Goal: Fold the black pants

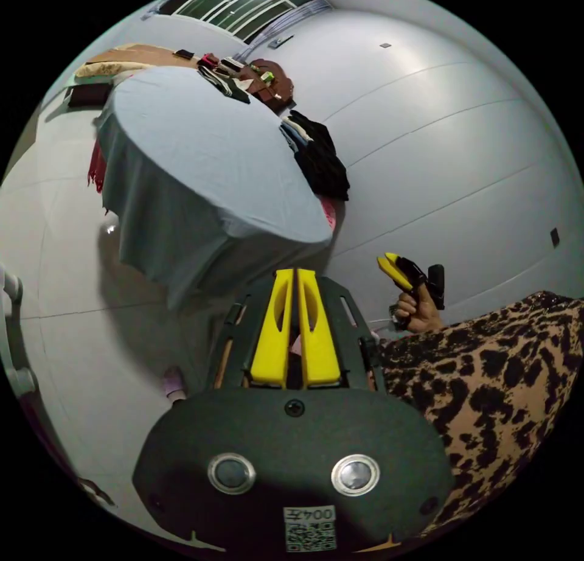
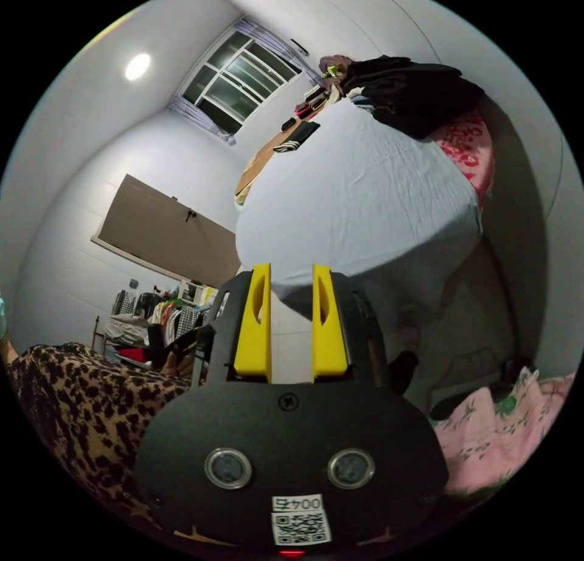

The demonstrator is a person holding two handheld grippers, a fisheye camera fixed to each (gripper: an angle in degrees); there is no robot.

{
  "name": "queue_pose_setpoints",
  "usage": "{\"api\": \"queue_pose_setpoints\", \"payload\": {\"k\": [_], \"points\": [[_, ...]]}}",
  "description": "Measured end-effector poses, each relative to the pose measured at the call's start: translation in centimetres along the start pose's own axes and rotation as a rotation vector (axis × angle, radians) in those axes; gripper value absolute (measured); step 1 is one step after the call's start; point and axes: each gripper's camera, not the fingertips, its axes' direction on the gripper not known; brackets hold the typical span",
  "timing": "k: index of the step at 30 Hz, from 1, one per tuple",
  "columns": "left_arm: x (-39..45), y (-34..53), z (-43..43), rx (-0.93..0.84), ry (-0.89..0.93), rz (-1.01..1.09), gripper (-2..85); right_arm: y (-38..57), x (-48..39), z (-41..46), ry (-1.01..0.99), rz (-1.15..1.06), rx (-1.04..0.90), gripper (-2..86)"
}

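While both views tilt, left gripper [image 1: 295, 275] closed empty, right gripper [image 2: 292, 272] parted, grey-sheeted bed [image 2: 365, 196], black clothes [image 2: 413, 92] at its edge.

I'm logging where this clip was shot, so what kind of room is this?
Most likely a bedroom in a home. A bed covered with a grey-blue sheet carries a heap of dark clothes, a rack of hanging clothes stands by the wall, and there is a curtained window.

We see a table [image 2: 365, 208] draped in pale blue cloth, a barred window [image 2: 240, 77] beyond it, and a ceiling light [image 2: 137, 66] near that window.
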Motion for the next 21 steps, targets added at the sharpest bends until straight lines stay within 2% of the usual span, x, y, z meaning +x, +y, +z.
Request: {"api": "queue_pose_setpoints", "payload": {"k": [7,11,15,21], "points": [[1.8,-5.9,0.0,0.127,-0.033,-0.154,2.4,-24.8,-0.6,4.1,0.132,-0.202,0.031,15.7],[4.7,-9.8,-0.1,0.14,-0.119,-0.119,1.8,-41.5,-3.0,6.0,0.334,-0.44,0.122,17.2],[6.0,-12.0,-1.3,0.161,-0.188,-0.166,1.4,-56.7,-3.8,9.6,0.501,-0.543,0.103,18.1],[7.0,-14.3,-3.7,0.183,-0.274,-0.278,1.4,-73.6,-4.9,16.4,0.735,-0.632,-0.01,19.3]]}}
